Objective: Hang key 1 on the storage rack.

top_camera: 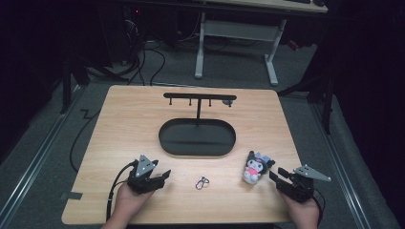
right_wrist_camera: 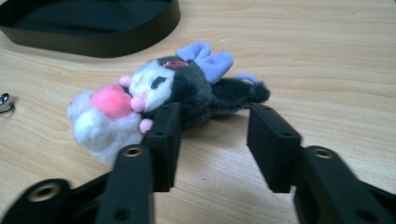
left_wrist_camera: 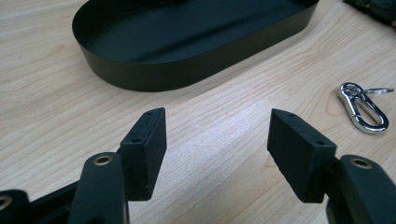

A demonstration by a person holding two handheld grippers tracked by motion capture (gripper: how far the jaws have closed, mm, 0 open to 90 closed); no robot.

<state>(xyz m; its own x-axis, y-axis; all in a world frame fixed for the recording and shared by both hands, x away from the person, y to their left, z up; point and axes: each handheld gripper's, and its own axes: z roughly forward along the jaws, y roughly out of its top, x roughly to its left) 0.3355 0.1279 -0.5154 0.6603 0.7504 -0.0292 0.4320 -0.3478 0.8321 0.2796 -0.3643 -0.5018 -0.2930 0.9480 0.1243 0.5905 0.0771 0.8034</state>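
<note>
Two tools released on my woodgrain bench point(top_camera: 124, 119).
Fuzzy plush doll point(right_wrist_camera: 163, 98) lies just ahead of my right tool point(right_wrist_camera: 212, 128); shiny metal clasp point(left_wrist_camera: 363, 108) right of my left tool point(left_wrist_camera: 217, 133).

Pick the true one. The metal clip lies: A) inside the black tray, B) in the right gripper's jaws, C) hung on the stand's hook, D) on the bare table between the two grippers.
D: the metal clip lies on the table, between the left gripper and the right gripper, nearer than the black tray.

No readable text, label, brand, number or sign anywhere. Wooden table point(top_camera: 143, 119), black tray point(left_wrist_camera: 154, 74), plush toy point(right_wrist_camera: 163, 93), metal clip point(left_wrist_camera: 364, 107): all unmarked. Gripper pads point(left_wrist_camera: 144, 149) plain black.
</note>
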